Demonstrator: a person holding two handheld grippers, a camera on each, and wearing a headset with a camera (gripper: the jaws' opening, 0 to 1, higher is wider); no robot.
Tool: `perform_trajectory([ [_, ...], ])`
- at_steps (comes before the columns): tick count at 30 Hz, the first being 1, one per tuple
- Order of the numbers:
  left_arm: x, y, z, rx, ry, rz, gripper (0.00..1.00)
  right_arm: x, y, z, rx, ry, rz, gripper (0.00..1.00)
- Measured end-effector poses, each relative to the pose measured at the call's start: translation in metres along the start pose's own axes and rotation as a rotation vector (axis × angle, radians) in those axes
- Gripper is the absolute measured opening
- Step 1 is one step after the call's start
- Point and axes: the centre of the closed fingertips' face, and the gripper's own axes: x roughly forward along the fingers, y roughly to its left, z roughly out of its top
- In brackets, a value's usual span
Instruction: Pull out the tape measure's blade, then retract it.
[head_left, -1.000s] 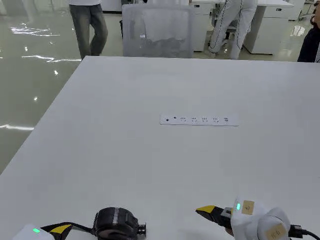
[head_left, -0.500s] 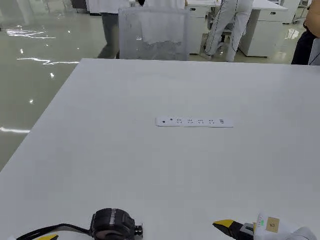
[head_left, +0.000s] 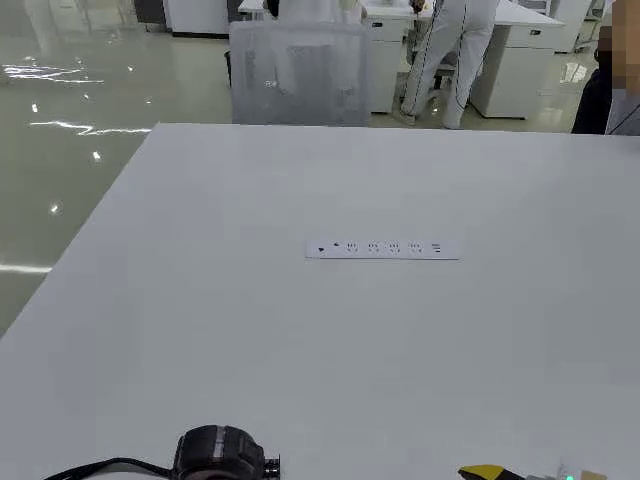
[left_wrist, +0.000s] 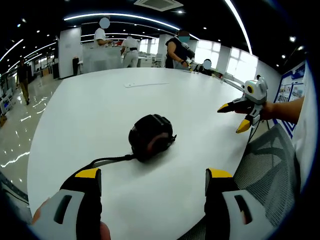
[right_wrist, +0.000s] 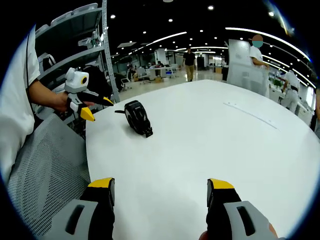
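Tape measure: 1, black, resting on the white table near its front edge, with 1 black strap trailing off its left. 2 grippers, neither touching it. Left gripper: jaws wide apart, empty, tape measure just ahead. Right gripper: jaws apart, empty, well off to its right. 1 white power strip mid-table, well beyond.

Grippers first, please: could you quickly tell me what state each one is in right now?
Left gripper: open, holding nothing; tape measure lies ahead.
Right gripper: open, holding nothing.
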Motion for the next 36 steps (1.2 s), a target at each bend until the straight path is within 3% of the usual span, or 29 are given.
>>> perform_trajectory([
  [14,-0.012,0.000,-0.009,0.003,0.012,-0.023,0.83,-0.025,0.001,-0.024,0.035,0.011,-0.036,0.77],
  [25,-0.016,0.001,-0.008,0.016,0.018,-0.041,0.83,-0.040,-0.007,-0.029,0.043,0.018,-0.064,0.78],
  [36,-0.024,0.001,-0.014,0.030,0.028,-0.060,0.85,-0.048,-0.008,-0.033,0.042,0.032,-0.071,0.84],
])
